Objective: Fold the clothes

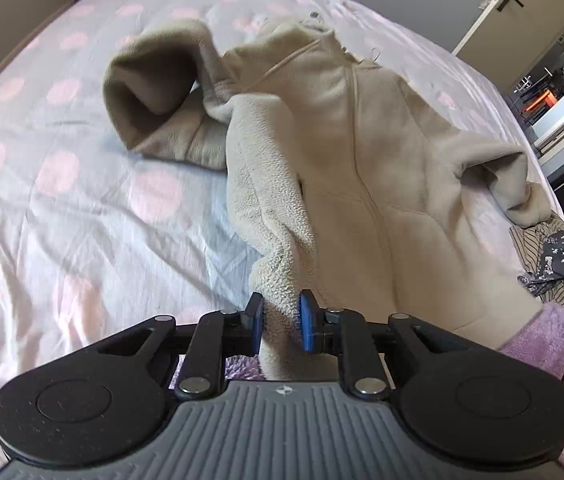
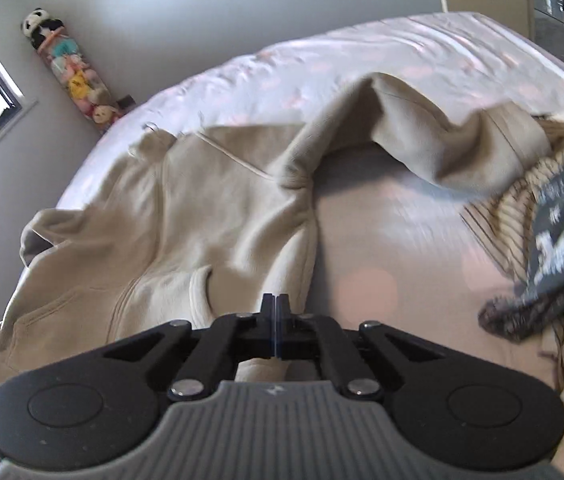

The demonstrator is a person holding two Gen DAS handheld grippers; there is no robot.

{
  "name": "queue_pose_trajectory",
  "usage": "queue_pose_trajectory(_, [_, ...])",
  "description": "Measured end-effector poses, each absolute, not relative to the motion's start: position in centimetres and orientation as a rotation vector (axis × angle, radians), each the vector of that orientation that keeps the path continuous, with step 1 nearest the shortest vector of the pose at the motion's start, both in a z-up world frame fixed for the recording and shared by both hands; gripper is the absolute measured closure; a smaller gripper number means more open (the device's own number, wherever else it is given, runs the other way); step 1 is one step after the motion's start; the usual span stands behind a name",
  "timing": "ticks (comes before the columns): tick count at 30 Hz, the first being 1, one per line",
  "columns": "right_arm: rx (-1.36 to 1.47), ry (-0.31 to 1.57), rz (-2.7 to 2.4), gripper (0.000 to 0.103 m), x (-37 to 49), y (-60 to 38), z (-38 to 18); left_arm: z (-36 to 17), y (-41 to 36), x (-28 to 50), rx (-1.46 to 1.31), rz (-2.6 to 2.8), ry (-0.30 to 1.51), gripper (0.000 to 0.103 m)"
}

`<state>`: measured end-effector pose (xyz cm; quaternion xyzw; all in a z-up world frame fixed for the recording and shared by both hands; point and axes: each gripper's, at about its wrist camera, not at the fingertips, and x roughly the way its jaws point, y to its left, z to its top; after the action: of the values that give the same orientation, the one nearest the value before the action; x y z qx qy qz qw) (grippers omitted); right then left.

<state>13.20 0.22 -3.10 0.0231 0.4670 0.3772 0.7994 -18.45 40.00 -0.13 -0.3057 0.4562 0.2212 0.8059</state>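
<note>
- Left gripper (image 1: 280, 322): blue pads (image 1: 306, 322) clamped on a bunched edge of the beige fleece jacket (image 1: 382, 152), at its near, hem-side corner; the pinched cloth shows its nubbly inner face and rises out of the jaws as a turned-over strip.
- Jacket, seen from the left gripper: it lies on the spotted bedspread (image 1: 61, 208) straight ahead and slightly to the right, front side up. Its long axis, marked by the central zip line, runs directly away from the jaws toward the collar at the far end.
- Sleeves: one lies ahead and to the left of the left gripper, its cuff opening gaping toward the camera; the other lies ahead and far right, crumpled near a pile of other clothes (image 1: 550, 264).
- Right gripper (image 2: 275, 328): fingers drawn fully together with no gap visible. Whether a thin layer of cloth is caught between them cannot be told; the jacket (image 2: 185, 208) hem lies just in front of and below the tips, the body spreading ahead and to the left.
- Governing relation: the left gripper already holds the near left edge, so a lengthwise fold would probably carry that edge rightward across the zip line. The right-hand sleeve (image 2: 442, 140) lies nearer the right gripper.
</note>
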Motion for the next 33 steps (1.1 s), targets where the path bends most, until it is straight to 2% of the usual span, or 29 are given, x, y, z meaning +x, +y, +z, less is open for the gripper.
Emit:
queue_pose_trajectory(4, [0.064, 1.018, 0.769, 0.098, 14.1, -0.9, -4.1, 0.5, 40.8, -18.5, -0.676, 0.506, 0.97, 0.079])
queue_pose_trajectory(9, [0.111, 1.012, 0.682, 0.095, 17.0, -2.8, -4.1, 3.8, 40.9, -18.3, -0.53, 0.58, 0.926, 0.079])
queue_pose_trajectory(11, [0.131, 1.007, 0.644, 0.088, 18.8, -3.5, -3.9, 4.9, 41.3, -17.8, -0.517, 0.575, 0.894, 0.073])
queue_pose_trajectory(13, [0.149, 1.001, 0.611, 0.067, 21.2, -4.1, -3.7, 5.1, 41.8, -16.4, -0.507, 0.577, 0.882, 0.071])
queue_pose_trajectory(14, [0.156, 0.997, 0.594, 0.065, 22.5, -4.3, -3.6, 5.1, 42.1, -15.6, -0.5, 0.582, 0.883, 0.071])
queue_pose_trajectory(23, [0.252, 0.996, 0.438, 0.062, 36.1, -5.0, -2.5, -0.9, 42.5, -7.3, -0.563, 0.54, 0.936, 0.071])
queue_pose_trajectory(24, [0.262, 0.995, 0.418, 0.058, 37.7, -5.1, -2.5, -1.4, 42.3, -6.7, -0.557, 0.542, 0.949, 0.071])
queue_pose_trajectory(25, [0.266, 0.994, 0.402, 0.049, 39.2, -5.1, -2.6, -1.9, 42.1, -6.0, -0.55, 0.545, 0.963, 0.071])
queue_pose_trajectory(30, [0.255, 1.006, 0.35, 0.046, 46.0, -4.2, -3.8, -4.0, 41.8, -3.4, -0.531, 0.582, 1.027, 0.071])
queue_pose_trajectory(33, [0.222, 1.028, 0.331, 0.037, 49.0, -3.0, -5.3, -4.5, 42.0, -2.2, -0.535, 0.594, 1.051, 0.071])
